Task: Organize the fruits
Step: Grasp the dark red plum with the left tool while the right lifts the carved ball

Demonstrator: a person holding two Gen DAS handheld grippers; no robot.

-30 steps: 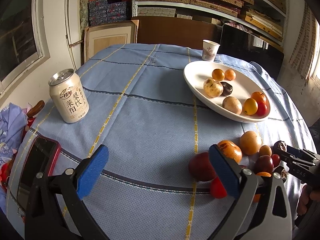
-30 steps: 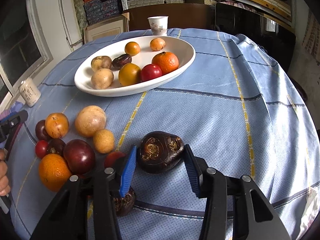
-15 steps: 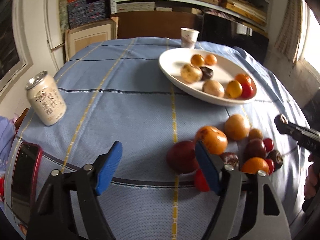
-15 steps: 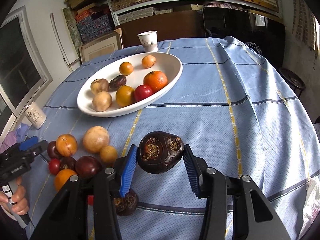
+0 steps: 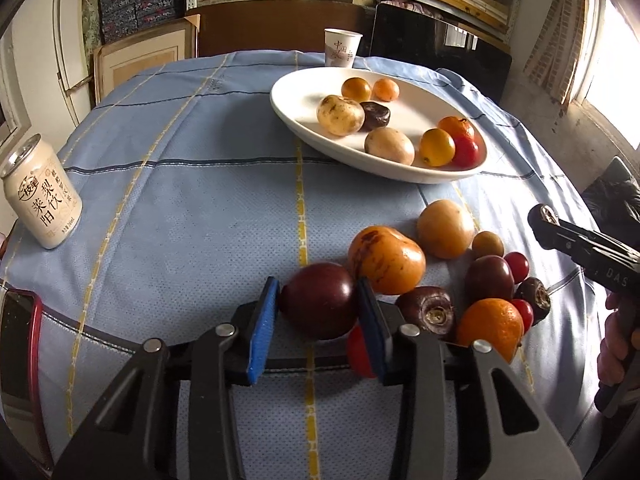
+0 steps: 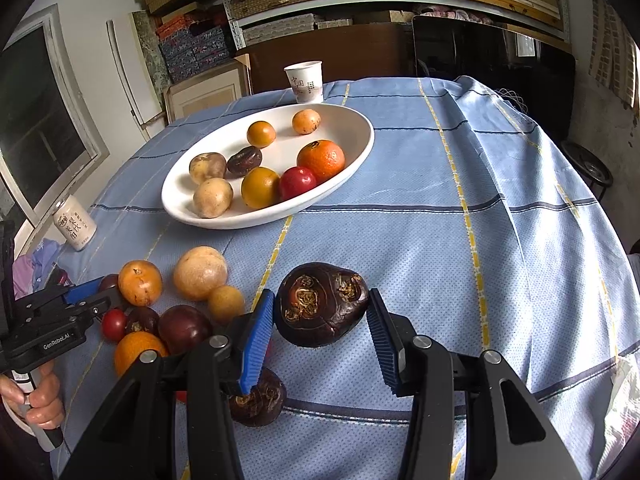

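Loose fruits by the tongs, more in the dish

A dark purple plum [image 5: 319, 300] sits between the closing left gripper [image 5: 318, 322] pads; a wrinkled brown water chestnut [image 6: 322, 304] is clamped in the right gripper [image 6: 320, 338], lifted. The white oval dish [image 6: 348, 168] of fruits lies well beyond both.

A plate [image 5: 288, 108] sits toward the far right of the table [image 5: 192, 200], with several fruits in it; a paper cup [image 5: 342, 47] stands just behind the plate; a can [image 5: 42, 192] stands well apart at the table's left edge; a cluster of loose fruits [image 5: 444, 264] lies on the cloth in front of the plate; a phone [image 5: 18, 360] lies at the near left edge.
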